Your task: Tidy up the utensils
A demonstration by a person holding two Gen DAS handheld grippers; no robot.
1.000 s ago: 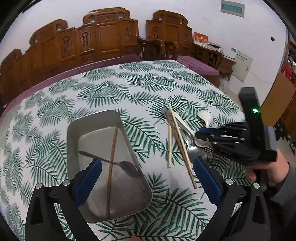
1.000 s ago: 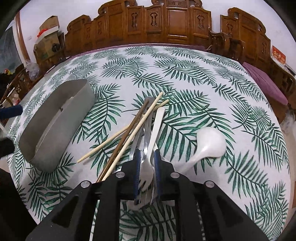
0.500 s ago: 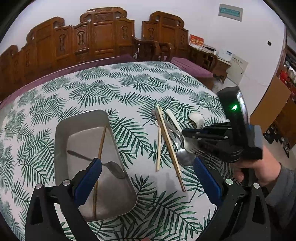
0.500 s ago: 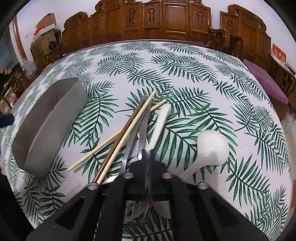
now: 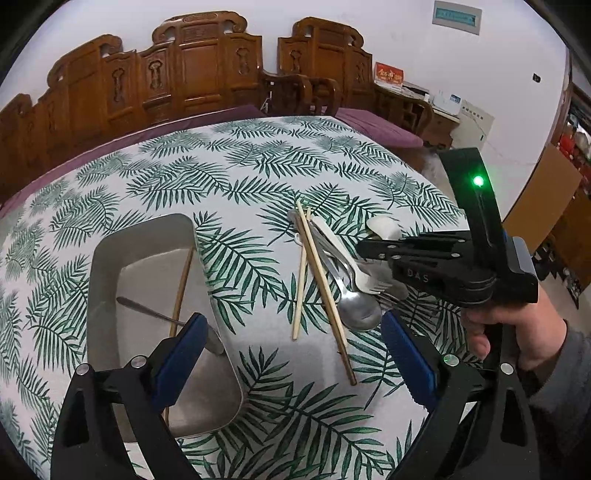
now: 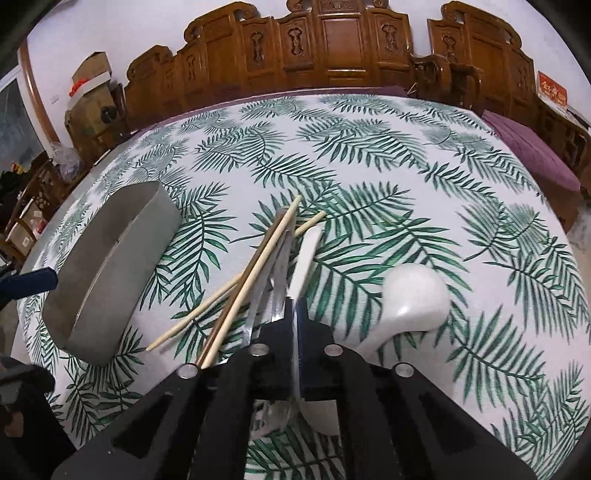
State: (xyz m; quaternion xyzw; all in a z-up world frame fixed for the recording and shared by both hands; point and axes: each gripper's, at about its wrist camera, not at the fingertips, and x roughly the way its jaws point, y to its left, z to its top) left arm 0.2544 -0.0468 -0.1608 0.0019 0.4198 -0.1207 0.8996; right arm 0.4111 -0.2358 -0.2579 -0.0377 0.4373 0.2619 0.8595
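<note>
From here I read "DAS" in pale letters on the black body of the right tool (image 5: 364,254). The red wall card (image 5: 388,76) and the green wall sign (image 5: 457,16) carry characters, perhaps Chinese, too blurred to read.

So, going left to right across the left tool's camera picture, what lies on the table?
Metal tray holding a chopstick and a spoon → pale chopstick → long chopstick → metal spoon → right tool, in a hand.
</note>
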